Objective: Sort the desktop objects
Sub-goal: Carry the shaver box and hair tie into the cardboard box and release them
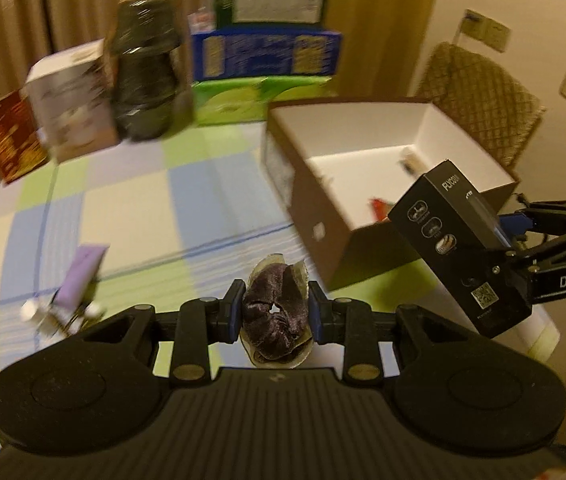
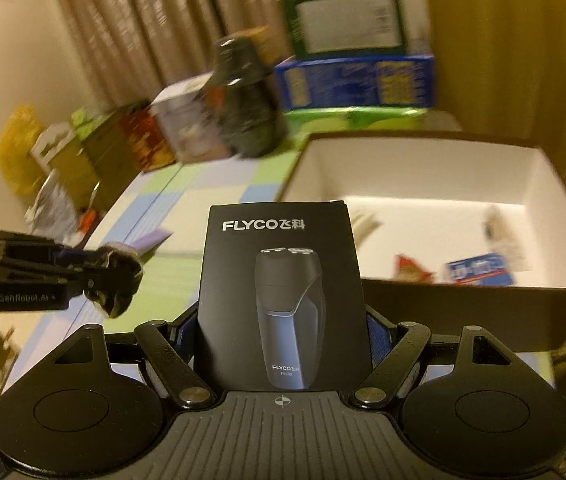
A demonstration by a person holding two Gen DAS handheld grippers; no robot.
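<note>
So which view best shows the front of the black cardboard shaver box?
The right wrist view: the black cardboard shaver box faces the camera, logo and shaver picture legible, clamped in the right gripper. The left wrist view shows only its side panel, tilted.

The left gripper (image 1: 275, 309) is matte black, with blue pads (image 1: 238, 307), brass-coloured pivot pins, round side discs and a ribbed grey base. The right gripper (image 2: 283, 330) looks alike; its arm reads "DAS", and bare skin shows behind it.
</note>
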